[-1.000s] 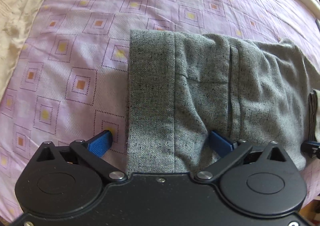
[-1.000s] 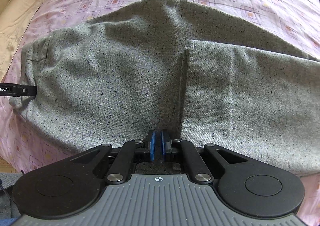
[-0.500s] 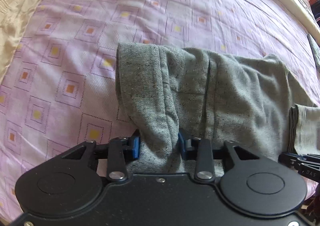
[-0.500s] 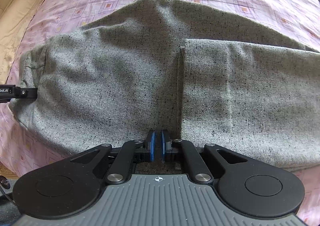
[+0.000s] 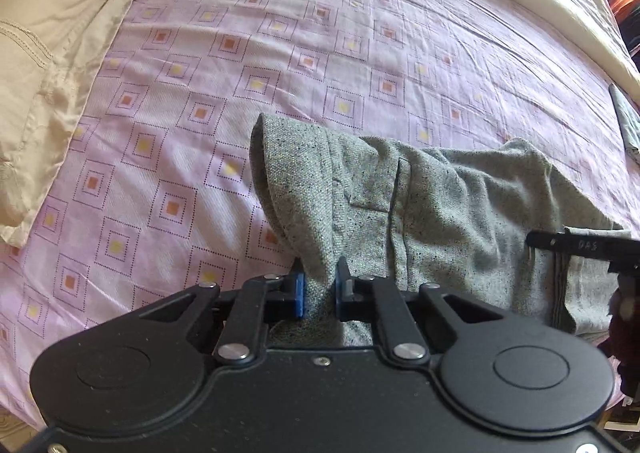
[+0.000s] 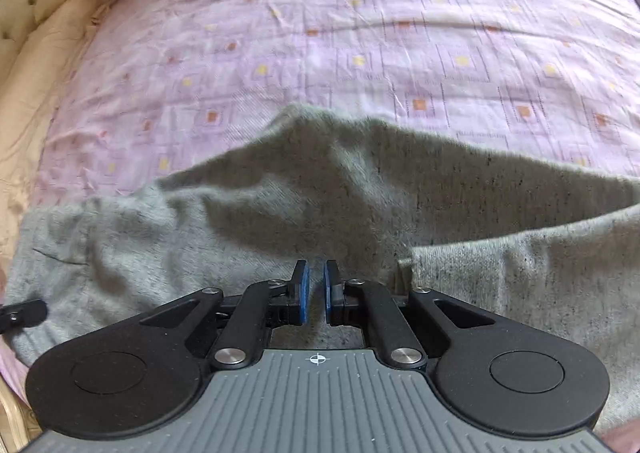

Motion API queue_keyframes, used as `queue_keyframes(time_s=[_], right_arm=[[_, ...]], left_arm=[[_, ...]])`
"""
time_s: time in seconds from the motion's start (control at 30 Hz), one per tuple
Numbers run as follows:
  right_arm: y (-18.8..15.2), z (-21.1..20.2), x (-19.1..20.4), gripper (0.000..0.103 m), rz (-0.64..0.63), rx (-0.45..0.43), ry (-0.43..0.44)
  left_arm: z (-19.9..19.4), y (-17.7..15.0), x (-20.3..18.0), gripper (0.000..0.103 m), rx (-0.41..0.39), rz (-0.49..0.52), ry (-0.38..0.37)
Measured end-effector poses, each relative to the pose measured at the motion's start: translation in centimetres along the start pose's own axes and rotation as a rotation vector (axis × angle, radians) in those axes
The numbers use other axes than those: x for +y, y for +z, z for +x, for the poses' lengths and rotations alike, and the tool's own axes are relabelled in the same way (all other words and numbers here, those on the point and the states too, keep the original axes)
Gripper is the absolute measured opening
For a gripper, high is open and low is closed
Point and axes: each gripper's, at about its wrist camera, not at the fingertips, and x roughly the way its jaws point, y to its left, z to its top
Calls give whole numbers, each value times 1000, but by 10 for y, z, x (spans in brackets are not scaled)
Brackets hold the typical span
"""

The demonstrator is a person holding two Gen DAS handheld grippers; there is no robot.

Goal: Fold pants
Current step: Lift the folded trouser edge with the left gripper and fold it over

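So at this point the grey pants (image 5: 420,213) were lying across the near side of the pink patterned bedsheet (image 5: 280,53), running left to right along the near edge of the bed. A beige pillow (image 5: 52,53) sat off to the far left, well clear of everything.

The left gripper (image 5: 319,287) had just been closing, and its blue pads (image 5: 298,295) were pinched on a bunched-up fold at the left end of the pants, the cuff end as far as I could tell. That end was already lifted off the sheet, with the cloth draping down from the pinch. The right gripper (image 6: 315,291) was almost fully closed on a thin bit of the pants' near edge, further along toward the middle. That view was motion-blurred, but cloth did run between the pads.

My read: this was the bit where you carry the left end over to the right to halve the length.

Tips for doing it well, imo:
- Keep both pinches tight, since the fabric looked thick and the left grab was a wad, not a clean edge.
- Lift enough that the hanging cloth clears the sheet, or it drags and wrinkles.
- Move both hands together so the near edge stays straight.
- Lay it down edge on edge before letting go.
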Motion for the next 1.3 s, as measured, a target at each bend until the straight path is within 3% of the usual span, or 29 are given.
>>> queue_keyframes(time_s=[0.27,0.47,0.7,0.83,0.9,1.07,1.3], right_arm=[[-74,-16,-3,8,-24,76,5],[-115,-26,-4,8,-11,77,-16],[-100,-14,-4,5,-68,89,13],[-98,-29,-23,7,-9,89,125],[-95,-48,-32,8,-7,26,198],[-77,-82,-70,8,9,-69,297],[-59,-86,-151,9,41,-68,299]], left_arm=[[-12,-2,-6,16,-21,-20,2],[-22,-3,-21,15,-48,19,19],[-51,-5,-57,14,-125,89,34],[-71,-6,-86,14,-175,116,45],[-81,-9,-104,14,-199,134,55],[-97,-14,-170,14,-250,199,99],[-75,-25,-291,15,-247,297,69]])
